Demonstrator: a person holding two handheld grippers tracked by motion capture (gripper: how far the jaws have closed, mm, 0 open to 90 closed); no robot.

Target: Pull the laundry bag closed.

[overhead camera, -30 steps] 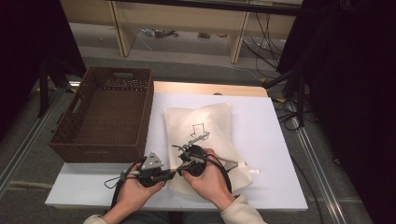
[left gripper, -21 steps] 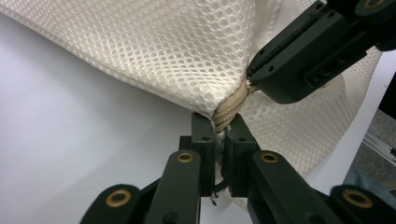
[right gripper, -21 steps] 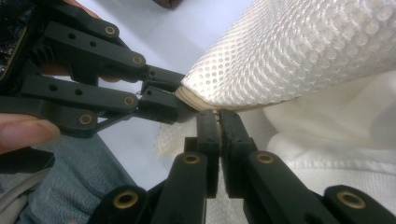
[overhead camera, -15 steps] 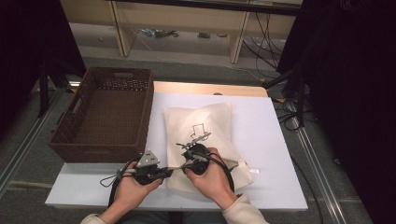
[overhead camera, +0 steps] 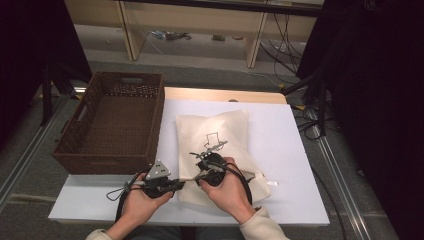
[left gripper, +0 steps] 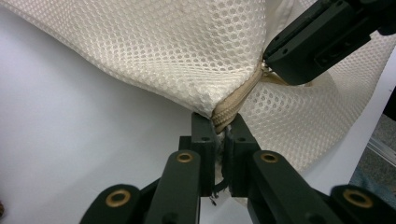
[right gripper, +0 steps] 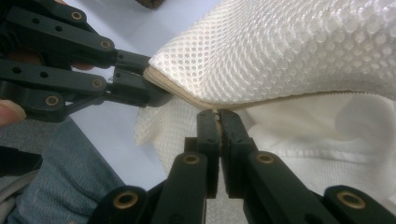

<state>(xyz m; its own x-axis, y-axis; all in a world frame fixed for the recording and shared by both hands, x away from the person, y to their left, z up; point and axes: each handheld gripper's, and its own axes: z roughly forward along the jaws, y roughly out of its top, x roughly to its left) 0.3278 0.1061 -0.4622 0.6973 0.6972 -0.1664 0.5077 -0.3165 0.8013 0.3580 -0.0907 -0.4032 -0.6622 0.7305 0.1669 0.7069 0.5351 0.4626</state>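
We hold the left tool (overhead camera: pixel 176 184) and the right tool (overhead camera: pixel 201 176) close together at the near edge of the cream mesh bag (overhead camera: pixel 216 135), which lies flat on the white table (overhead camera: pixel 280 150) just to the right of the brown wicker basket (overhead camera: pixel 112 120).

In the left gripper view, the left tool (left gripper: pixel 219 128) has its jaws pinched narrow on the tan zipper band (left gripper: pixel 233 100) at the bag's corner, where the mesh (left gripper: pixel 163 42) bunches up above them. The right tool's dark jaws (left gripper: pixel 317 39) sit farther along that same band, touching it.

In the right gripper view, the right tool (right gripper: pixel 218 116) is drawn nearly closed on the zipper edge (right gripper: pixel 187 95) of the bag (right gripper: pixel 303 51); what exactly lies between its tips is too small for us to tell. The left tool (right gripper: pixel 135 84) grips the bag's corner just beside it. A dark outline is printed on the bag's middle, beyond both tools, in the high view.
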